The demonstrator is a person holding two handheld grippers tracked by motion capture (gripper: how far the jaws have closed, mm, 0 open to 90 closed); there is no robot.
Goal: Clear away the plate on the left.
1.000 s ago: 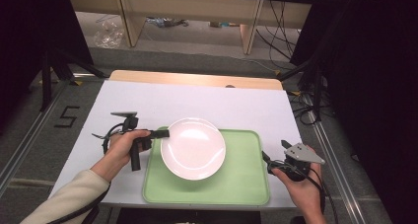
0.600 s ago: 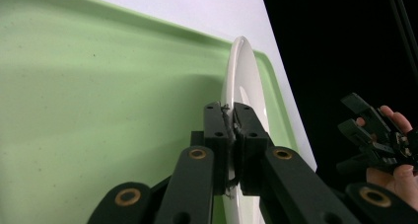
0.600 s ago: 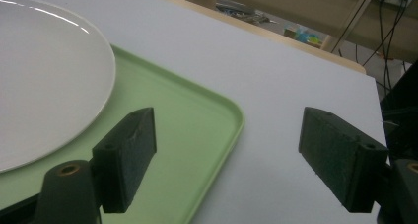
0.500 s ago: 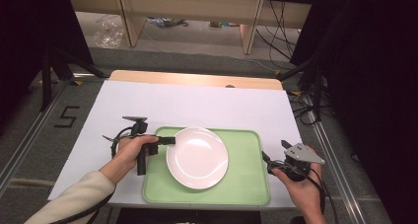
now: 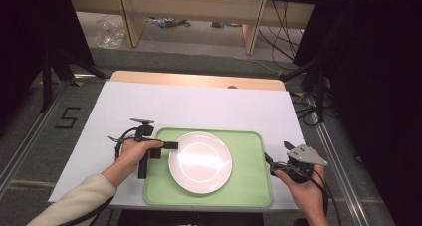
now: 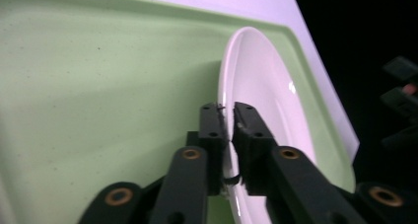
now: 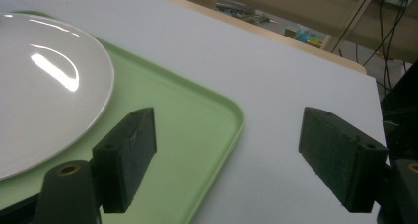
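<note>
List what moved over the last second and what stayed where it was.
The left gripper, shut on the white plate at its rim, carried the plate toward the person and to the right, from overhanging the green tray's far left edge to within the tray. The grip did not change. The right gripper stayed open beside the tray's right edge, and the tray did not move.
</note>
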